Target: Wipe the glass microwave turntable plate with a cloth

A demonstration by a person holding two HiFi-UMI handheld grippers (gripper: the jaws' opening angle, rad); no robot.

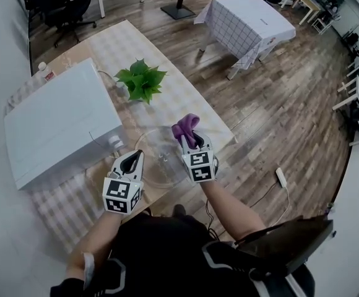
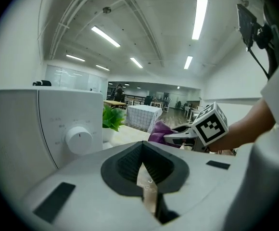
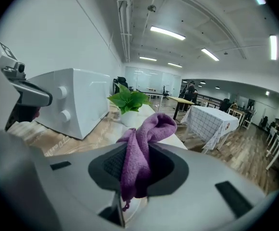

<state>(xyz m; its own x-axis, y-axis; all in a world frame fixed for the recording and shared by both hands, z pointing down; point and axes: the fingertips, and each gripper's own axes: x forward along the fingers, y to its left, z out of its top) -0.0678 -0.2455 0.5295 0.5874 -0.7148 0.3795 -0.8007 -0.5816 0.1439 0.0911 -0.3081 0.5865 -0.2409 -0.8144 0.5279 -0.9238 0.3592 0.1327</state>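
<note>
The clear glass turntable plate (image 1: 161,161) lies at the near end of the table (image 1: 167,111), between my two grippers. My left gripper (image 1: 135,158) is at the plate's left rim. In the left gripper view its jaws (image 2: 144,171) stand shut on a thin clear edge of the plate (image 2: 148,192). My right gripper (image 1: 192,143) is over the plate's right side, shut on a bunched purple cloth (image 1: 185,127). That cloth (image 3: 142,146) sticks up out of the right gripper (image 3: 132,173) and also shows in the left gripper view (image 2: 159,132).
A white microwave (image 1: 56,119) stands on the table's left, its knob (image 2: 79,139) close to my left gripper. Behind the plate is a potted green plant (image 1: 141,79). A table with a checked cloth (image 1: 244,20) stands further off; a power strip (image 1: 280,177) lies on the wood floor.
</note>
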